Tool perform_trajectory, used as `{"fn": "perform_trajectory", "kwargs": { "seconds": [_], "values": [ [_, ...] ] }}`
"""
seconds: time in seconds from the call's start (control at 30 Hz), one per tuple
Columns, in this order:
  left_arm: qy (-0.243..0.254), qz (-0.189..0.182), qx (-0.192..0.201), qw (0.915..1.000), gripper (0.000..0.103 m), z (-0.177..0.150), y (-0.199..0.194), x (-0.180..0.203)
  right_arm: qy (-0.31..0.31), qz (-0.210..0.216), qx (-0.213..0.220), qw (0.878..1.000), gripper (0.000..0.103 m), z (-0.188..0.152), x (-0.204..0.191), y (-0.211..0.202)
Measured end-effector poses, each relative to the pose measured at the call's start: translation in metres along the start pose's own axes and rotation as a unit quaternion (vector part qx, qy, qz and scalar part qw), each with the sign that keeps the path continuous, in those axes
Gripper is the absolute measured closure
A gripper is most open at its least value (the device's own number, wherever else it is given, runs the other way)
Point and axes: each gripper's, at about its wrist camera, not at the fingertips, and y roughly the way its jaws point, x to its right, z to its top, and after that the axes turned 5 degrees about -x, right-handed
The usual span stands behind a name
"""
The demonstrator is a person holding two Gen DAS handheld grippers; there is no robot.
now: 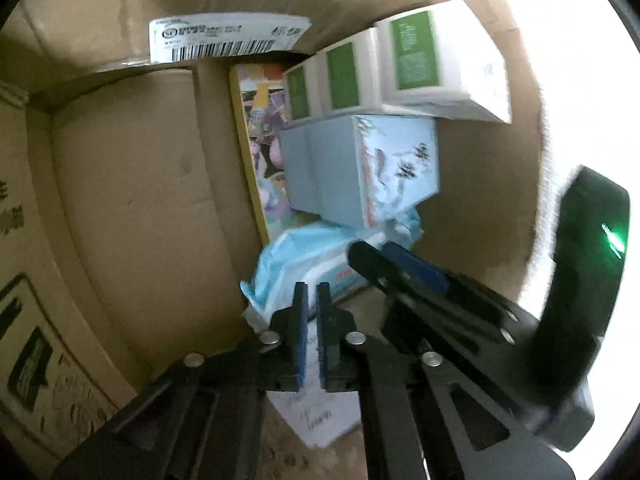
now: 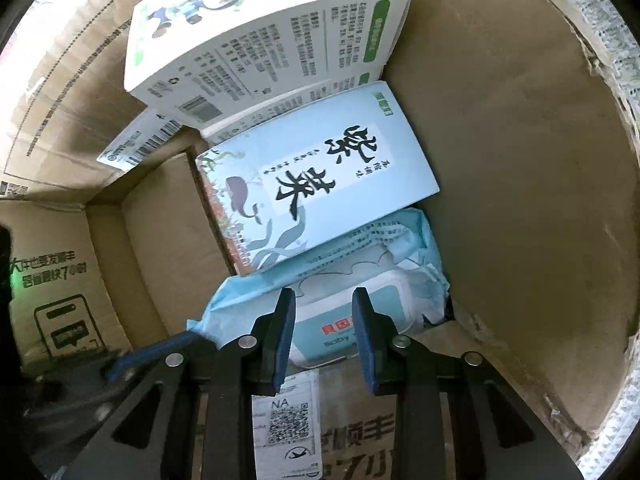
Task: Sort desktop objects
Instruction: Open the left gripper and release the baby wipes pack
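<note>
Both grippers reach into a cardboard box (image 2: 520,160). A light blue wet-wipes pack (image 2: 344,280) lies on its floor, also in the left wrist view (image 1: 304,256). A pale blue carton (image 2: 320,184) with black characters rests above it, also in the left wrist view (image 1: 360,168). A white and green panda carton (image 2: 264,40) sits on top, beside similar cartons (image 1: 436,60). My right gripper (image 2: 324,300) is open, fingertips over the wipes pack, holding nothing. My left gripper (image 1: 312,292) is shut and empty, just in front of the wipes pack. The right gripper shows in the left wrist view (image 1: 384,256).
A colourful flat book (image 1: 260,152) stands upright against the cartons. Cardboard walls (image 1: 132,208) close in on all sides. A shipping label (image 1: 224,38) sticks to a flap. A white QR label (image 2: 286,424) lies on the floor below my right gripper.
</note>
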Motion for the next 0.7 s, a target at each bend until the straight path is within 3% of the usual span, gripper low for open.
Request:
{"fn": "perform_trajectory", "kwargs": {
  "seconds": [0.13, 0.4, 0.5, 0.7],
  "values": [
    [-0.001, 0.015, -0.02, 0.9997, 0.1, 0.013, 0.009, -0.007, 0.006, -0.018, 0.013, 1.0, 0.077, -0.004, -0.003, -0.007],
    [0.013, 0.055, -0.015, 0.9983, 0.1, 0.039, 0.009, -0.01, 0.033, -0.041, 0.052, 0.997, 0.076, -0.021, -0.002, -0.033],
    [0.004, 0.052, -0.029, 0.9982, 0.101, 0.049, 0.005, -0.016, 0.033, -0.063, 0.074, 0.995, 0.076, -0.028, -0.007, -0.044],
    [0.01, 0.047, -0.032, 0.9983, 0.101, 0.057, -0.016, -0.024, 0.04, -0.069, 0.104, 0.991, 0.076, -0.043, -0.019, -0.056]
  ]
}}
